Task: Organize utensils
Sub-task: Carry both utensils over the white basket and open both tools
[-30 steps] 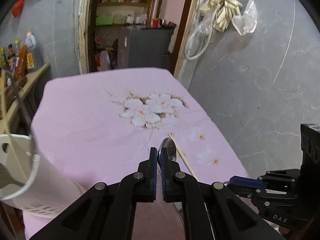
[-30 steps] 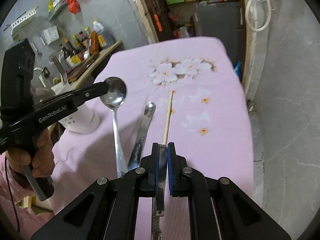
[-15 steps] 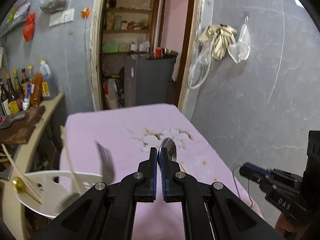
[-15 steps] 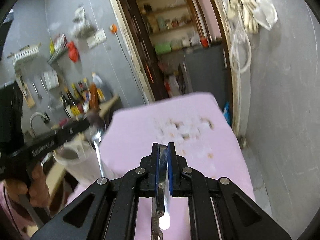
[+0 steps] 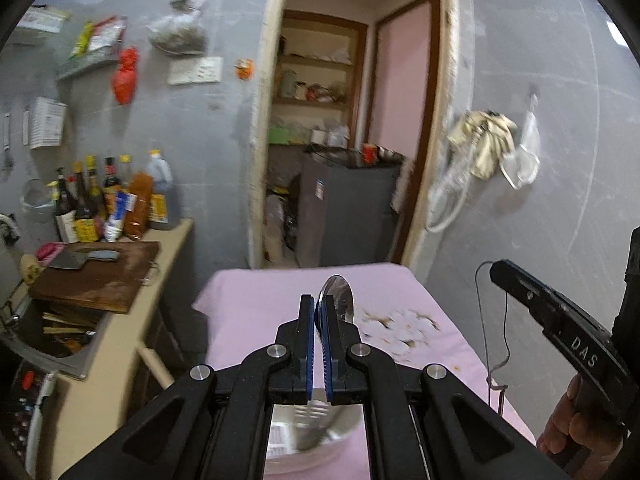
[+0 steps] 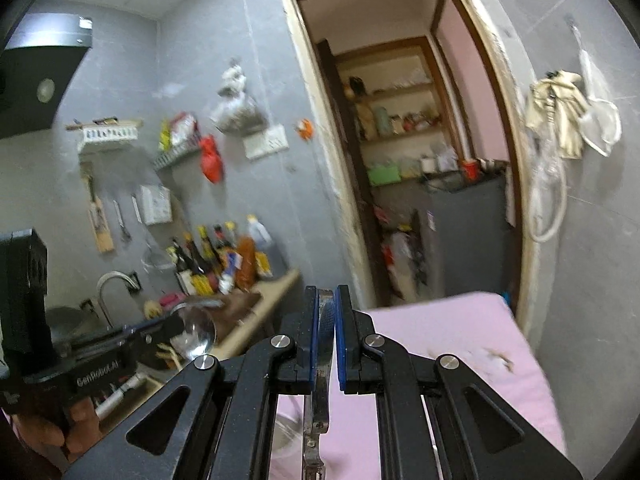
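I have both tongs clamped on cutlery above the pink-clothed desk (image 5: 256,304): the left tongs (image 5: 318,322) pinch a polished steel spoon (image 5: 336,294) by its neck, bowl forward, while the right tongs (image 6: 326,330) grip a flat metal utensil handle (image 6: 318,408). I judge this the carry step; next each piece needs lowering into a holder, which I cannot see clearly.

The spoon (image 5: 335,295) is glossy polished metal, and the flat utensil (image 6: 323,344) is duller scuffed metal. The tablecloth (image 5: 256,312) looks soft, matt pink cloth; the cutting board (image 5: 100,280) is worn dark wood.
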{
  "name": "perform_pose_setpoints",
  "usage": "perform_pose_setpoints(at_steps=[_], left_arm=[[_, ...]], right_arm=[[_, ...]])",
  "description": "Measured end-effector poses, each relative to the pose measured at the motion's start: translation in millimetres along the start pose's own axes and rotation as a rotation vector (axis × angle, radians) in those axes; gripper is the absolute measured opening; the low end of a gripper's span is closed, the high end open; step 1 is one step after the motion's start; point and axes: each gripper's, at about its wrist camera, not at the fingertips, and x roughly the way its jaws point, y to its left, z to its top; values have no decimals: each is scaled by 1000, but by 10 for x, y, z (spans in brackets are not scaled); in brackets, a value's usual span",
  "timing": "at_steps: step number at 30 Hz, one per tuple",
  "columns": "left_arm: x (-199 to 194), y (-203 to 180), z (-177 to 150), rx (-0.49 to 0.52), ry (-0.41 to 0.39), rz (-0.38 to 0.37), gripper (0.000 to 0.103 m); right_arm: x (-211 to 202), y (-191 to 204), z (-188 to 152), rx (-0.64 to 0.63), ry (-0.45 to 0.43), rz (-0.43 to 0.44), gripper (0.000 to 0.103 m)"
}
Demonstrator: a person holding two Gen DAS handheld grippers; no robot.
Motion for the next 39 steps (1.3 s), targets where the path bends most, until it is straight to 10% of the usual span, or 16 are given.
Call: perform_pose_setpoints(at_steps=[14,39], left_arm=[[-209,1046,112,-67,-107,287,4],[216,948,-258,88,-59,454,4]], right_arm=[[686,377,-323,118,-74,-25,7],[975,429,-745,27,-50,-53,7]])
